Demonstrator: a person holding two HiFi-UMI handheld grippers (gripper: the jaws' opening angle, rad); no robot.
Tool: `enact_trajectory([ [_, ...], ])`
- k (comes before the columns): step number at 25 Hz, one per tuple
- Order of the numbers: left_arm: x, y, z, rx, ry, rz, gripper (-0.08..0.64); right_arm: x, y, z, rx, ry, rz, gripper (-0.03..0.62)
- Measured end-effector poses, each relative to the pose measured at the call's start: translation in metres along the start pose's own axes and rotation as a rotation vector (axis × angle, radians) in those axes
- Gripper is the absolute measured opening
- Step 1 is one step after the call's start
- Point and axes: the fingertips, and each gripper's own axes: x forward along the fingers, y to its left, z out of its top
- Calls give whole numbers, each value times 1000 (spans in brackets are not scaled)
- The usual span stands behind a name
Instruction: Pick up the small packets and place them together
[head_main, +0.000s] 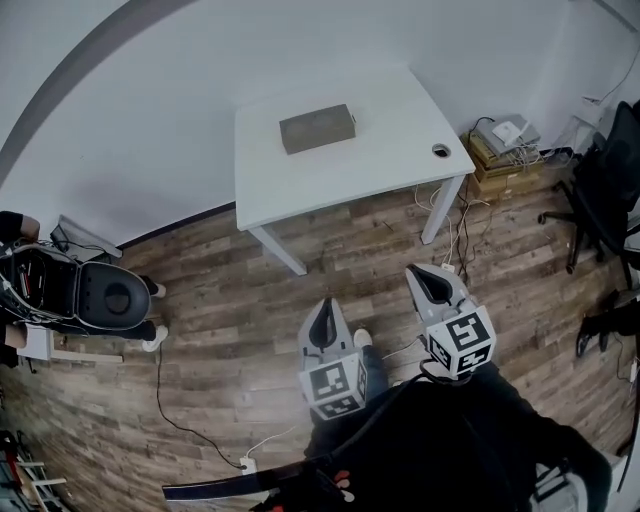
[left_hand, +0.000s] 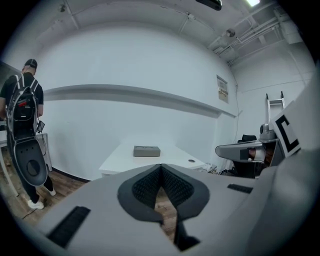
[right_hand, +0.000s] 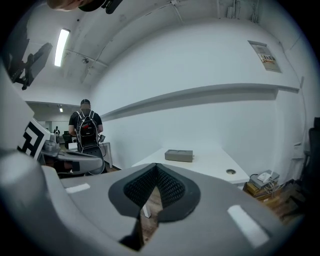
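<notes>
Office: white desk with cable grommet, black swivel chair, plank flooring, bare white walls.

I note one grey block, low and rectangular, lying flat on the white counter. It sits in the left part of the top as the head view shows it, nearer the far edge than the near one. Its long side runs roughly along that far edge, slightly skewed. At this range I cannot resolve it into separate packets.
</notes>
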Motion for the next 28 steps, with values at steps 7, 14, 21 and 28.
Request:
enact_trajectory([
  [7,71,43,43,27,-23,-48,0,81,-16,36,-1,-17,-47,0],
  [14,117,70,45,9,4,-71,0,127,-22,33,-1,30,-78,0],
  [21,154,76,44,-8,27,-71,0,157,-42,28,9,55,-74,0],
  [28,223,80,58,-8,44,-38,0,216,-90,39,22,63,-47,0],
])
